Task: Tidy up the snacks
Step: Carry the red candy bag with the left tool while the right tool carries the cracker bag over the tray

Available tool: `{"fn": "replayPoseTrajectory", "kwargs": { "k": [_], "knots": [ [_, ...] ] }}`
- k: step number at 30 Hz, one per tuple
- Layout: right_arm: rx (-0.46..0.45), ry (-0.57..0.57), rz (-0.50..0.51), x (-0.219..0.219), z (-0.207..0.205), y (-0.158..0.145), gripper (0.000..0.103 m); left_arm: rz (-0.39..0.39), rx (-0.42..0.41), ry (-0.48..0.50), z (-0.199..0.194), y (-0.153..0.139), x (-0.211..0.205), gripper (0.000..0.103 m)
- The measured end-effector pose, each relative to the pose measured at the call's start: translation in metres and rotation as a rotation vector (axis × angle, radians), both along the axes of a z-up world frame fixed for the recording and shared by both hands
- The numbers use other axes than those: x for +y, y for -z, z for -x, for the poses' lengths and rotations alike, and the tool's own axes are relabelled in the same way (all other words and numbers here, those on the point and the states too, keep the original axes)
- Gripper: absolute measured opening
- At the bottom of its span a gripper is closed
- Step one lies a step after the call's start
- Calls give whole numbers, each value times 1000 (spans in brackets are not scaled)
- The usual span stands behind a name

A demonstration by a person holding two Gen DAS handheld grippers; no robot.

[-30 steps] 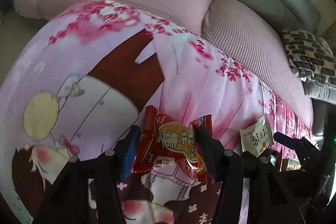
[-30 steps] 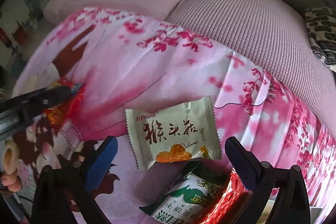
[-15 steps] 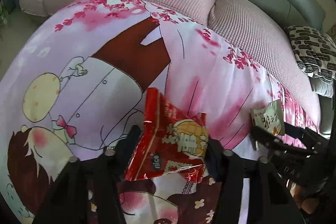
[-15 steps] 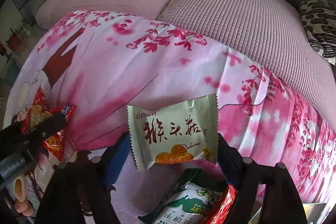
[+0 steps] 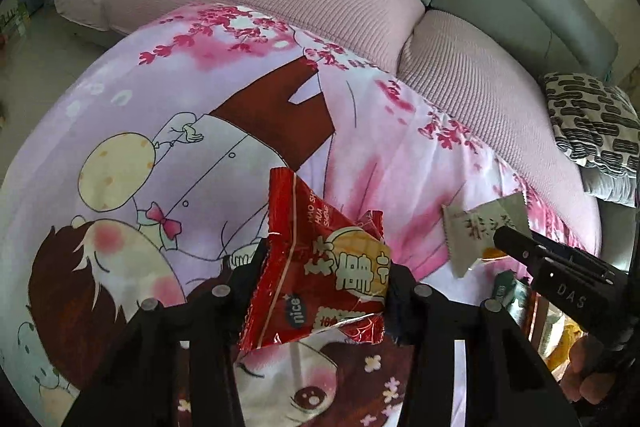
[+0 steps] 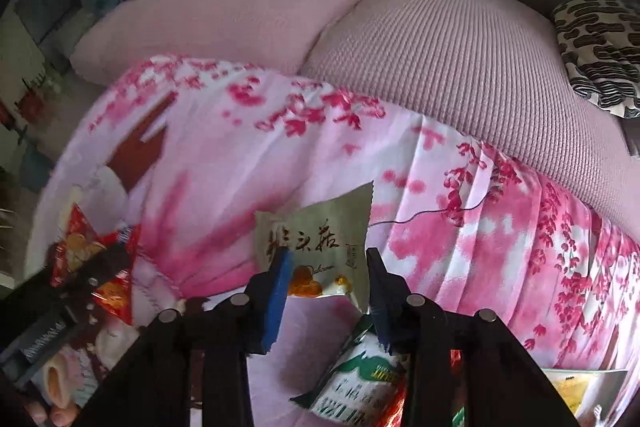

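Pinching a red snack packet in the left gripper, raised over the printed sheet; right gripper clamps a beige packet (green packet just below it).

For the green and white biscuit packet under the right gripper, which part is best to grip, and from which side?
Probably the green and white biscuit packet is best gripped at its near-left crimped end, approached from above: that flat corner lies exposed on the printed cloth, while its other end sits under red wrappers.
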State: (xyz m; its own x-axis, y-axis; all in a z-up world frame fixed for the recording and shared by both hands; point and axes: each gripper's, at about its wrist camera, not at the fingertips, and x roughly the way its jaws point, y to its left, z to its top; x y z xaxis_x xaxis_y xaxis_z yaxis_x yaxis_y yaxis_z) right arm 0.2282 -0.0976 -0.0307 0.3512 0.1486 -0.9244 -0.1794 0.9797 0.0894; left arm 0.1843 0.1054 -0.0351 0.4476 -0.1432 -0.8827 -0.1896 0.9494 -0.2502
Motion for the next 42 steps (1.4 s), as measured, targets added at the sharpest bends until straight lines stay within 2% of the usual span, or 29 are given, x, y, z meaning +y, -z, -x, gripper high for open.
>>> {"fn": "replayPoseTrajectory", "kwargs": {
  "k": [4, 9, 12, 14, 17, 19, 23, 26, 32, 36, 42],
  "knots": [
    [32, -10, 29, 7, 0, 6, 39, 19, 7, -10, 10, -2, 4, 49],
    [53, 0, 35, 10, -4, 12, 39, 51, 24, -69, 22, 3, 19, 49],
    [54, -10, 49, 15, -7, 14, 42, 57, 42, -98, 22, 10, 28, 49],
    [56, -31, 71, 20, -9, 16, 47, 71, 50, -109, 22, 13, 33, 49],
    [60, -30, 84, 25, -12, 19, 47, 94, 51, -112, 22, 15, 36, 49],
    [54, -9, 81, 26, -12, 19, 46, 107, 52, -113, 22, 16, 38, 49],
    [40, 5, 68, 28, -9, 14, 35, 127, 55, -114, 22, 16, 40, 49],
    [21, 19, 39, 28, -5, 6, 27, 138, 51, -120, 23, 15, 42, 49],
    [-22, 41, -28, 29, 14, -17, 19, 162, 48, -114, 26, 13, 40, 49],
    [-67, 52, -73, 31, 35, -35, 19, 168, 38, -94, 28, 7, 34, 49],
    [-141, 136, -161, 16, 79, -56, 19, 181, 17, -68, 33, -3, 27, 49]
  ]
}}
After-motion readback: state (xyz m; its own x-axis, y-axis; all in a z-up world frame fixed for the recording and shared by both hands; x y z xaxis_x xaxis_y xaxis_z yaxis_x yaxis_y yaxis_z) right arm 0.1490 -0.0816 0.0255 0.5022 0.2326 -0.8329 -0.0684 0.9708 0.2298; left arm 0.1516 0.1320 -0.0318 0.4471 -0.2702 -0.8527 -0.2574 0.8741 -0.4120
